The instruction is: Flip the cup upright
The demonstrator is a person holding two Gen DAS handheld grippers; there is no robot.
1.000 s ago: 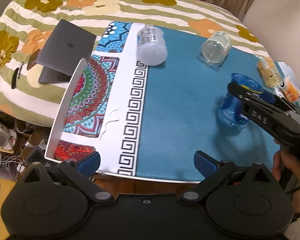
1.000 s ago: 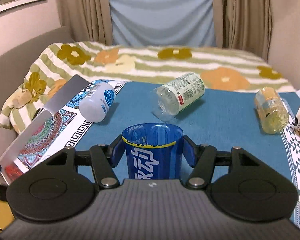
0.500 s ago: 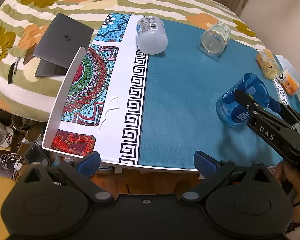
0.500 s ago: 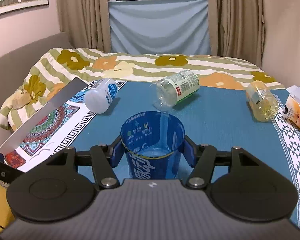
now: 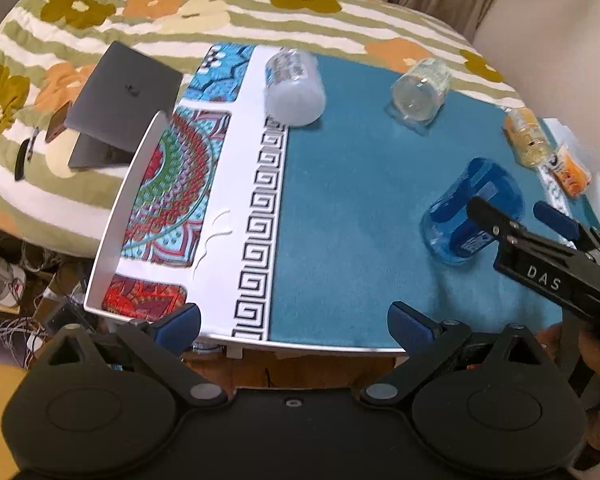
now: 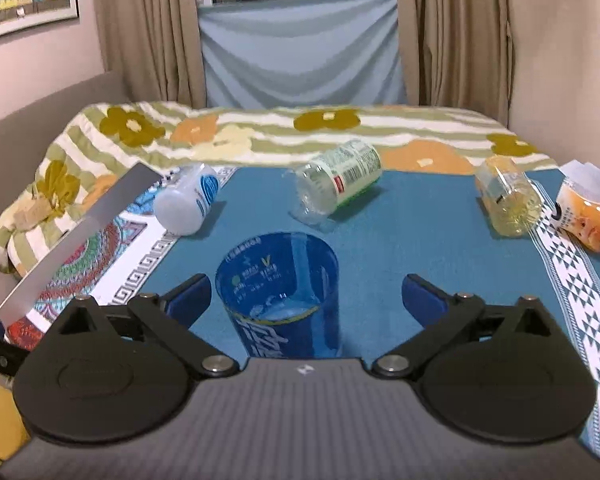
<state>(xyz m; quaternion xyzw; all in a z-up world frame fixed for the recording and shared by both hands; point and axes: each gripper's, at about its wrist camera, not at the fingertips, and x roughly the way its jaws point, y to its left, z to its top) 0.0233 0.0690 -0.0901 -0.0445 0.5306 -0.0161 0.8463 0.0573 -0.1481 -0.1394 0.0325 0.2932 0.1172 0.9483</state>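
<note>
Cup: blue translucent cup (image 6: pixel 284 300) stands upright, mouth up, on the teal surface (image 5: pixel 352 200).
Right gripper (image 6: pixel 306 294): fingers spread wide, either side of the cup, not touching it.
Left gripper (image 5: pixel 294 322): fingers apart, empty, at the surface's near edge, well left of the cup.
Beyond cup: white bottle (image 6: pixel 188 208), clear bottle (image 6: pixel 336 184), both lying down.

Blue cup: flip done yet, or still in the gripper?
Done: the cup stands upright on the blue mat, mouth up. In hand: nothing; the right gripper is open, fingers apart on either side of it. The left gripper is open, idle. Left: pulling the right gripper away.
</note>
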